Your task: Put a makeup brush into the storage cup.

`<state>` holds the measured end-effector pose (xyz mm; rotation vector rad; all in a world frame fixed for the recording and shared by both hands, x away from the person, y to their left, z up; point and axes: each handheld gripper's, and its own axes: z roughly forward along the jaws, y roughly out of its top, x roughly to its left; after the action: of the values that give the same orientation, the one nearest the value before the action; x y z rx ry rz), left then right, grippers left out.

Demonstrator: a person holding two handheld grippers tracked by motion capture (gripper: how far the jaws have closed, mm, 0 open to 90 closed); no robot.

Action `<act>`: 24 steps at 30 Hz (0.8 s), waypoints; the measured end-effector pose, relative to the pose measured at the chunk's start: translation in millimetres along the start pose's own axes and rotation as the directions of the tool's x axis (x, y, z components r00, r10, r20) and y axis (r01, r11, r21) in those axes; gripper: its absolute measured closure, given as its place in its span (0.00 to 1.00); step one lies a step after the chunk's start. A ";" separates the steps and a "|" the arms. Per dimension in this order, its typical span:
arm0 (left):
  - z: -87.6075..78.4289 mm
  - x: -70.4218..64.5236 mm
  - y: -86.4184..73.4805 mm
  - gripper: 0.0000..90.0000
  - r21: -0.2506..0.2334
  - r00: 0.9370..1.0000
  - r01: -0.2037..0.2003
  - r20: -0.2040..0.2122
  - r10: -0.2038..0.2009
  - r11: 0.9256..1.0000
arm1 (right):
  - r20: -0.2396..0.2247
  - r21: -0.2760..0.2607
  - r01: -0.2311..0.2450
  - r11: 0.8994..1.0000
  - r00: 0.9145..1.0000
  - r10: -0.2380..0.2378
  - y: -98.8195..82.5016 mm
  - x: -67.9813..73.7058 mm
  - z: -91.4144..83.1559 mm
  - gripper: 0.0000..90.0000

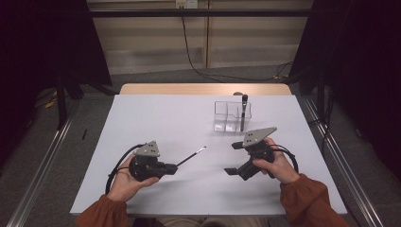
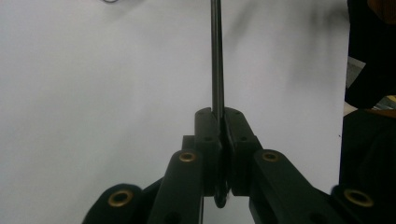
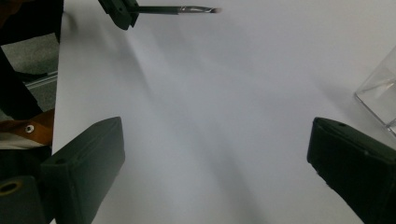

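Brush [image 1: 191,156] over white table [image 1: 156,118]; grey floor, dark curtains.

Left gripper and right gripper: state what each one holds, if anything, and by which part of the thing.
The left gripper is shut on a thin black brush, clamped near its handle end, bristle tip pointing away. The right gripper is open and holds nothing.

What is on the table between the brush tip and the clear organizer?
Nothing: in the high view the white table is bare between the brush tip and the clear organizer.
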<state>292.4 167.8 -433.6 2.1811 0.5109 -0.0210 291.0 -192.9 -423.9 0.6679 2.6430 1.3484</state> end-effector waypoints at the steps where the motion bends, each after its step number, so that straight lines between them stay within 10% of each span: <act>1: 0.2 -0.3 0.0 0.95 -0.007 1.000 0.000 0.002 0.000 1.000 | -0.003 -0.010 -0.004 1.000 1.000 0.004 0.2 0.4 0.2 0.04; 24: 1.5 -4.7 4.4 0.95 -0.171 1.000 -0.008 -0.002 0.008 0.985 | 0.029 -0.178 -0.069 0.982 0.997 0.076 2.6 2.3 2.0 0.06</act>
<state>289.9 162.6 -430.3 2.0154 0.4868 0.0278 290.4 -189.1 -422.8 0.7625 2.4557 1.5534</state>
